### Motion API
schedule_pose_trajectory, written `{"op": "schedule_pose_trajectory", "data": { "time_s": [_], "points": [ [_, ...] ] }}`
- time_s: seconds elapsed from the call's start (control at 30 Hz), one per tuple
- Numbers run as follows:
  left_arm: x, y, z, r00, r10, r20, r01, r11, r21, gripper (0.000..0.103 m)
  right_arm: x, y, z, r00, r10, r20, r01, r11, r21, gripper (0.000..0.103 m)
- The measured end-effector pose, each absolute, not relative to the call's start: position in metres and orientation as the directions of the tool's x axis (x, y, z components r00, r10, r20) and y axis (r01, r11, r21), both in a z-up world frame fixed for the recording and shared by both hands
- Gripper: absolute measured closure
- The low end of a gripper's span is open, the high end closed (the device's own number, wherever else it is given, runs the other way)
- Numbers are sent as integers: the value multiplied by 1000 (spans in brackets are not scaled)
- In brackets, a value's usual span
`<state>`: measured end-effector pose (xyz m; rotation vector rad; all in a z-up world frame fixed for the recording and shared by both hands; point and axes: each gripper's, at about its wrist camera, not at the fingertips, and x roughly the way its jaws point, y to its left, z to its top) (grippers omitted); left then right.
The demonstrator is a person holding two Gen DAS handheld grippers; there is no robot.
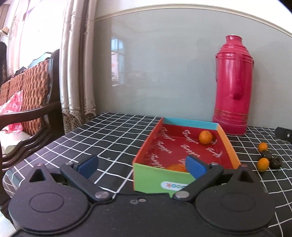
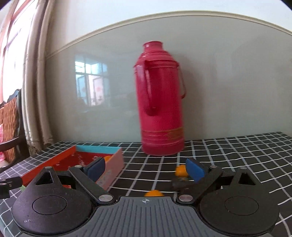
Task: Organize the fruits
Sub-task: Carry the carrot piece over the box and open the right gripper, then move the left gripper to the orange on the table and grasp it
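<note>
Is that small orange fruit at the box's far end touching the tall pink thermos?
Apart. The left wrist view shows the fruit inside the box; the thermos stands outside.

Daylight floods in from a window left of the pink thermos [image 1: 232, 85], blowing the curtains [image 1: 76, 60] out to near white. The glossy wall panel [image 1: 164, 63] behind the thermos mirrors a window as a pale glare patch. The right wrist view is motion-smeared: the thermos [image 2: 161, 98] edges look soft. Fisheye distortion bends the wall moulding [image 2: 164, 15] into an arc, with dark corners.
</note>
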<state>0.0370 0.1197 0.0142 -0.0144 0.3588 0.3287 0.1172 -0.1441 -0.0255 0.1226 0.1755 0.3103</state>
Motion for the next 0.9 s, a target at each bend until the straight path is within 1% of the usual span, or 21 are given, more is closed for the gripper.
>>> {"op": "schedule_pose_trajectory", "data": {
  "time_s": [0.2,0.37,0.73,0.9],
  "points": [
    [40,104,15,901,277,-333,-279,959,43,7,118,-175,-22,959,244,-146,-216,959,186,9],
    [45,86,13,911,241,-336,-239,970,48,8,120,-193,-22,967,199,-160,-167,967,194,8],
    [53,46,10,927,172,-333,-163,985,55,8,112,-224,-23,971,168,-172,-136,974,183,8],
    [60,27,7,931,154,-331,-134,988,82,7,111,-238,-24,972,150,-179,-118,978,174,8]
  ]
}}
